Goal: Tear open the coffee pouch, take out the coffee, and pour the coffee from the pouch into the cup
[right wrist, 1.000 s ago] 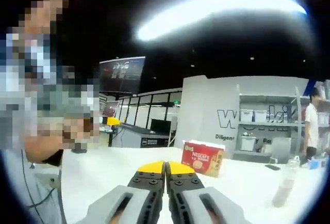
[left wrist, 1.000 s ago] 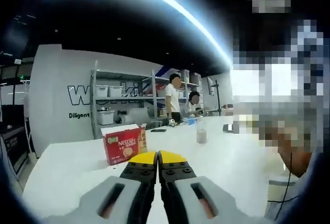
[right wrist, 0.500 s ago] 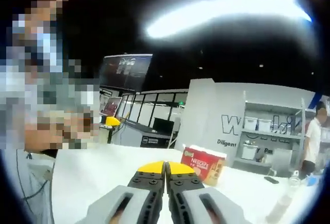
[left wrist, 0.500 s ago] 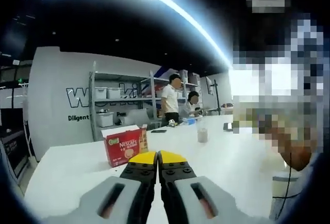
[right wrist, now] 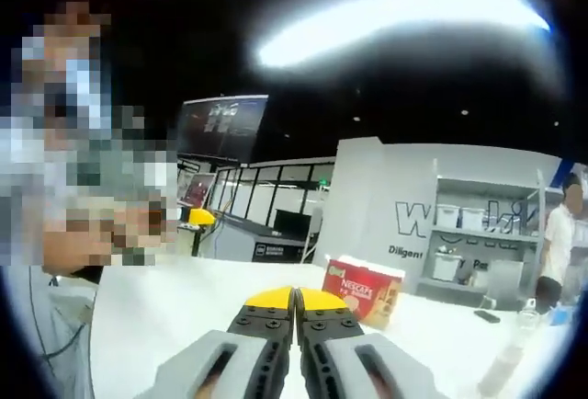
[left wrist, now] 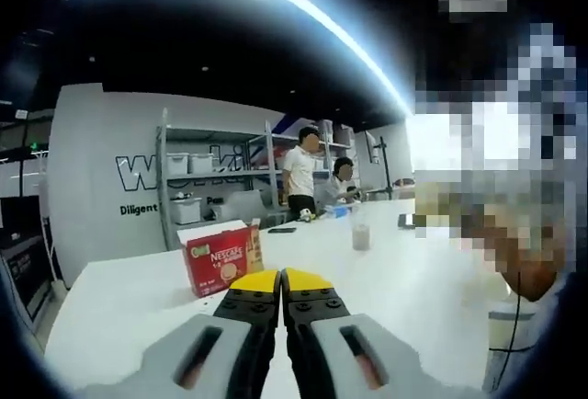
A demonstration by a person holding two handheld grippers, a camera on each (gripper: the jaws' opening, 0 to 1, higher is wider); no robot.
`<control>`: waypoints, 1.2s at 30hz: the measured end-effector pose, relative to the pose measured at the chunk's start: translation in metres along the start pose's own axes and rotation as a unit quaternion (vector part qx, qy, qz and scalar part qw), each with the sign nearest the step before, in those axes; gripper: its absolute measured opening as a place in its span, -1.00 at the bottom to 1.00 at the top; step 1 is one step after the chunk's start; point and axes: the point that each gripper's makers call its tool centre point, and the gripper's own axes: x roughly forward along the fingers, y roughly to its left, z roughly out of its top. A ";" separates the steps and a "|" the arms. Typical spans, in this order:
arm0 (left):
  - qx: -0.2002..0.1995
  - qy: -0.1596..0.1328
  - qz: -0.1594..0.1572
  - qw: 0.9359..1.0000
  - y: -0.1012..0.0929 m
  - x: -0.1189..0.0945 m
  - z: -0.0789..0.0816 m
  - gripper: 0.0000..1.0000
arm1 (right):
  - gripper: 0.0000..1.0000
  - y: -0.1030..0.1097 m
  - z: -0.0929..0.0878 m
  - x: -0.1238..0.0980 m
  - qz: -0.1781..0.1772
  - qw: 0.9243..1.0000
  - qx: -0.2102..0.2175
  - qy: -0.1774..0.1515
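Observation:
A red Nescafe coffee box stands on the white table, just beyond my left gripper, whose yellow-tipped jaws are shut with nothing between them. Farther right on the table stands a clear cup. In the right gripper view the same red box sits a little past and to the right of my right gripper, also shut and empty. The cup shows near the lower right of that view.
Metal shelving with white bins stands against a grey wall behind the table. Two people stand at the table's far end. A phone lies near them. A person's sleeve is at the left of the right gripper view.
Both views have shifted slightly with the hands. The box and cup stay where they were, and both grippers remain shut.

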 end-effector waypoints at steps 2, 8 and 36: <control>-0.002 0.001 0.002 1.000 0.002 0.001 0.000 -0.92 | -0.96 -0.003 0.002 -0.002 -0.004 1.000 0.001 -0.003; 0.002 0.010 0.004 1.000 0.003 0.002 0.003 -0.92 | -0.96 -0.009 0.003 -0.005 -0.011 1.000 -0.007 -0.001; -0.008 0.020 0.002 1.000 0.008 0.005 0.003 -0.92 | -0.95 -0.005 0.000 -0.001 -0.010 1.000 -0.010 0.003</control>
